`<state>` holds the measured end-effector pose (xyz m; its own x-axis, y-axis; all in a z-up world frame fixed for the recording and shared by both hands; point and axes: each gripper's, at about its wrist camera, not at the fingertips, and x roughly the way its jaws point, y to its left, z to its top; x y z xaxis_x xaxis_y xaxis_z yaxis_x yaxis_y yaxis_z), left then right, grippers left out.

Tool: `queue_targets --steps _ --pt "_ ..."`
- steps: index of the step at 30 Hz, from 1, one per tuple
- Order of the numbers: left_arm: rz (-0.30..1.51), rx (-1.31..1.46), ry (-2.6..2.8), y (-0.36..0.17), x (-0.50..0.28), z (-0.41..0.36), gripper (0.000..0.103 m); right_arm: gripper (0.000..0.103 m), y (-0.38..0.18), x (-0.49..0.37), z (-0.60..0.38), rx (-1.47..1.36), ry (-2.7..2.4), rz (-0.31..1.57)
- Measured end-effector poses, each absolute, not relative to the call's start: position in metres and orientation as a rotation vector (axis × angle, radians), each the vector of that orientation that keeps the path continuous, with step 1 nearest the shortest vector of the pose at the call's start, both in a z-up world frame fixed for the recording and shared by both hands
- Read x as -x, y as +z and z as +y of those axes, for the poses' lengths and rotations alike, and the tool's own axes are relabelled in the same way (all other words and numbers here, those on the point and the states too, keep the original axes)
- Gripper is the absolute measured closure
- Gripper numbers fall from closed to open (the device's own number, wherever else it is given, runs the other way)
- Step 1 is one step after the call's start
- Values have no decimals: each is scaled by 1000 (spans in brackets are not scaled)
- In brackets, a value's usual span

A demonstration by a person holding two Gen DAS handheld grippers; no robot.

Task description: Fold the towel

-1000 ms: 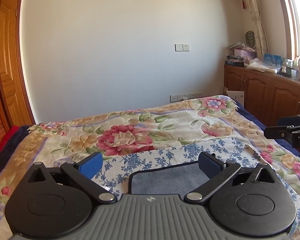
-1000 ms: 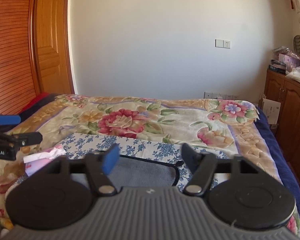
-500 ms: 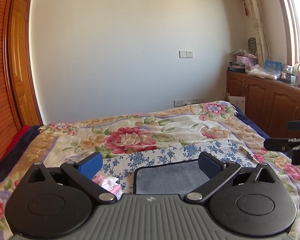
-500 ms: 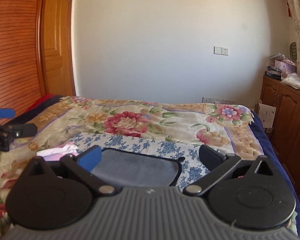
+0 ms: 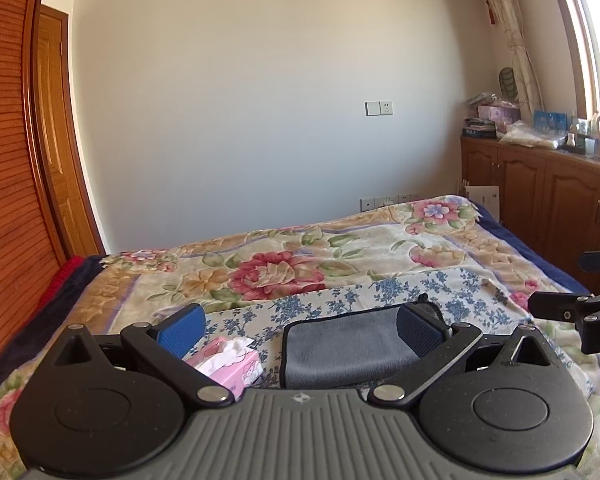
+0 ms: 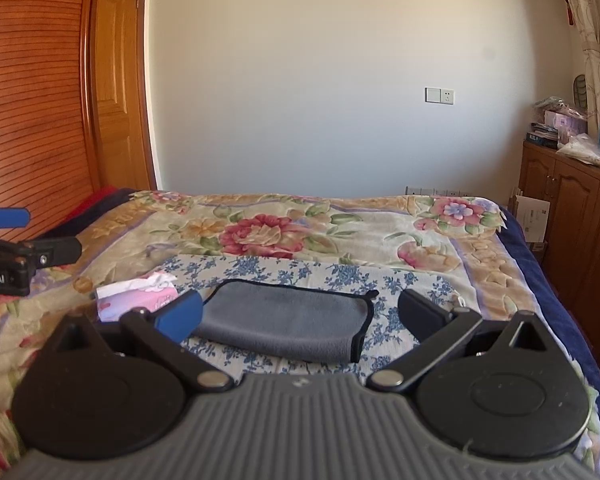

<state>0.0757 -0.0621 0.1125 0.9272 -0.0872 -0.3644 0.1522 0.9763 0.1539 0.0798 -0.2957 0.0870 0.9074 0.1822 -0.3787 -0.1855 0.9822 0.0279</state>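
The towel [image 6: 288, 324] is laid on the blue-flowered cloth [image 6: 340, 276] near the bed's [image 6: 380, 220] front edge, ahead of and below both sets of jaws, its long axis running left-right. It is seen as grey, dark-edged and already folded flat. The left gripper [image 5: 300, 332] and right gripper [image 6: 300, 312] are held spread and empty, neither clearly nearer.

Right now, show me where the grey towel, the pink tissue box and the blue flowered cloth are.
grey towel [image 6: 288, 322]: right wrist view, middle of its folded top face.
pink tissue box [image 5: 236, 368]: left wrist view, its pink side below the white tissue.
blue flowered cloth [image 6: 300, 270]: right wrist view, bare strip behind the towel.
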Motion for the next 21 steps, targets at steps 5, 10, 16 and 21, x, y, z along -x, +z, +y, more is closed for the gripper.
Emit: queue_targets --steps 5,10,16,21 --pt "340 -201 -131 106 -61 -64 0 0 82 -66 -298 6 185 385" --pt "351 -193 -145 97 -48 -62 0 0 77 -53 -302 11 178 395" --pt "368 -171 -138 89 -36 -53 0 0 75 -42 -304 8 170 400" --pt "378 -167 -126 82 -28 -46 0 0 72 -34 -302 7 171 400"
